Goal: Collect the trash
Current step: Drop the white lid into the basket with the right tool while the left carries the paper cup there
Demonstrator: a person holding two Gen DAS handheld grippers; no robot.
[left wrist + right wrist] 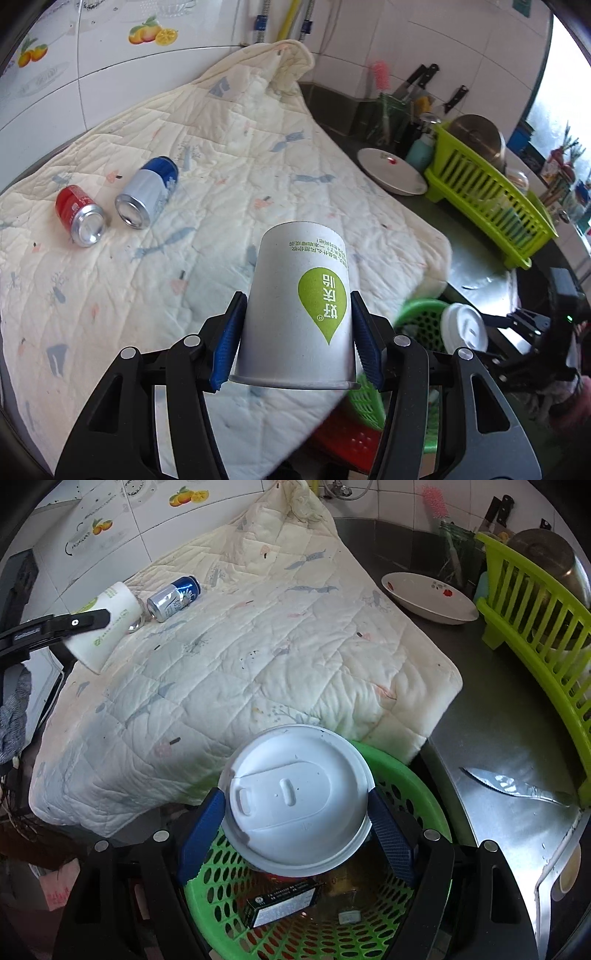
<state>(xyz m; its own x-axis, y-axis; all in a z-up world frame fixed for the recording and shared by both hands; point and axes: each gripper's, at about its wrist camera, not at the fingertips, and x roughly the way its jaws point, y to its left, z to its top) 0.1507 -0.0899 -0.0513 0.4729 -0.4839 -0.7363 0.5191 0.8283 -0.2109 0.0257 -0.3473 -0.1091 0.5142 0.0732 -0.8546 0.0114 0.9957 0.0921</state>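
Two cans are lying on the quilt (229,155): red can (79,216), blue can (147,194). One paper cup (295,314), one white lid (297,801), one green basket (406,775) are showing.

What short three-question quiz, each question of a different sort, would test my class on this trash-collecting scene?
1. True or false: the left gripper is empty.
2. What does the right gripper hold? A) a can B) a lidded cup C) a knife
3. How many drink cans lie on the quilt?

Key
1. False: its pads are shut on a white paper cup, held upside down.
2. B: a cup with a white lid, above the green basket.
3. Two: a red can and a blue can, both lying on their sides.
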